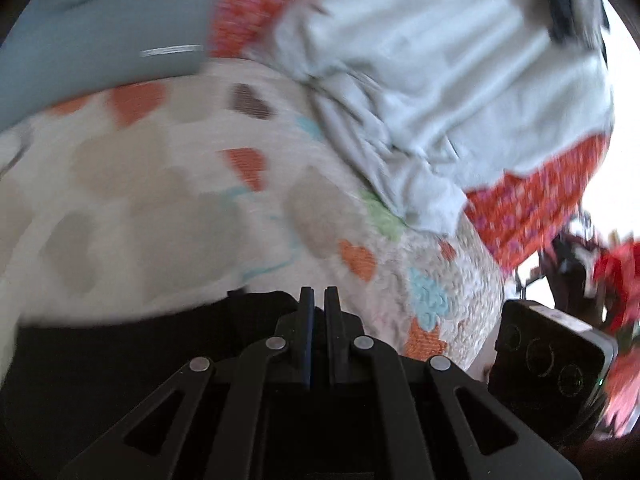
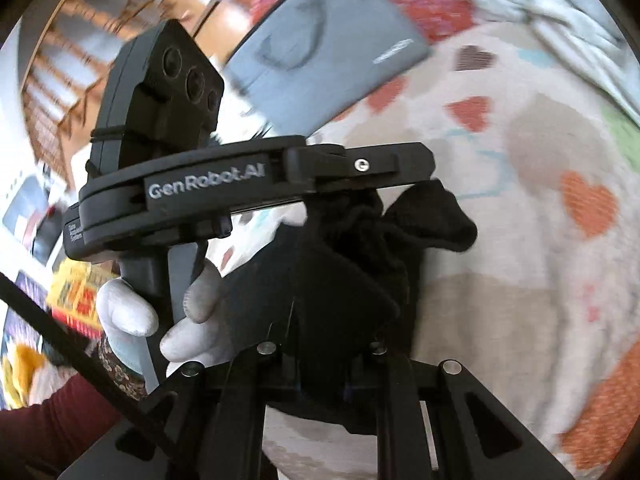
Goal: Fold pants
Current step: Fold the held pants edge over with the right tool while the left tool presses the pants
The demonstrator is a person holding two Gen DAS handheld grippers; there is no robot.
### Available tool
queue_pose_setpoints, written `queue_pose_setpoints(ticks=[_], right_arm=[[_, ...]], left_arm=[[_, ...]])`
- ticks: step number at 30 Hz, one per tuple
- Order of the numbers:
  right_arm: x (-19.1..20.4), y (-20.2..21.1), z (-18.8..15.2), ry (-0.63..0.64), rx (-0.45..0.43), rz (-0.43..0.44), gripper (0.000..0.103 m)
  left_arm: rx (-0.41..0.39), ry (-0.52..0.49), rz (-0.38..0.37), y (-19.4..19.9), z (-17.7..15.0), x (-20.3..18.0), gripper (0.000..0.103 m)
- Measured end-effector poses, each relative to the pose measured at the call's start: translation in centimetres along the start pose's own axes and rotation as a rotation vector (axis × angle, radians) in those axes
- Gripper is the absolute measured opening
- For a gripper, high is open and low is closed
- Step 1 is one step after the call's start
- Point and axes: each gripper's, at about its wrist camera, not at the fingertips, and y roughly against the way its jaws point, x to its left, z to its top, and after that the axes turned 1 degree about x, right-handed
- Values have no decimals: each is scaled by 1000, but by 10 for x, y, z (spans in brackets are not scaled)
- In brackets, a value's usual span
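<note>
The black pants (image 2: pixel 360 264) hang bunched over a heart-patterned quilt (image 2: pixel 540 280). My right gripper (image 2: pixel 320 344) is shut on the black pants, whose fabric covers its fingertips. My left gripper (image 1: pixel 319 300) is shut, its fingers pressed together, with black pants fabric (image 1: pixel 160 344) under and left of it. The left gripper's body (image 2: pixel 248 188), held by a white-gloved hand (image 2: pixel 160 312), crosses just above the bunched pants in the right wrist view. The right gripper's body (image 1: pixel 552 356) shows at the right edge of the left wrist view.
A pale grey garment (image 1: pixel 440 92) lies crumpled on the quilt (image 1: pixel 180 200) beyond the left gripper. An orange-red patterned cloth (image 1: pixel 540 208) lies beneath it. A grey-blue flat case (image 2: pixel 320 60) rests at the quilt's far edge. A wooden chair (image 2: pixel 80 40) stands behind.
</note>
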Motion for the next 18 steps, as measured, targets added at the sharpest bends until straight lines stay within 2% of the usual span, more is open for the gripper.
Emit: queue_pose_setpoints(ticks=[4,7,8,10,11,12,13,14,15,18], right_arm=[[40,-49,-5,104,108,-10,15],[66,-94,-15,211,212,-30,16],[71,-105,-18,238,241,-38,19],[80,-128,-27,293,284,-80,37],[84,-136,-32,311,298,-82,54],[88,-138,-34,321,293,-76,65],[91,-138,-35,322,289,-68,69],[94,-137,-35,311,294,-48,70],[96,-134,-34,297,298,-28,70],[108,-119,-30,303,288,-12,70]], left_arm=[[-78,192,-8,40,-35,62,5],[-132,353,14,65,-66,114,6],[-139,382,10,69,-73,123,6],[-177,448,-10,88,-91,142,6],[-202,466,-16,99,-99,147,10],[-228,476,-21,109,-106,150,18],[-269,491,-23,124,-115,153,24],[-300,502,-20,134,-121,155,38],[-326,513,-14,142,-126,156,47],[-409,571,-12,170,-144,167,51]])
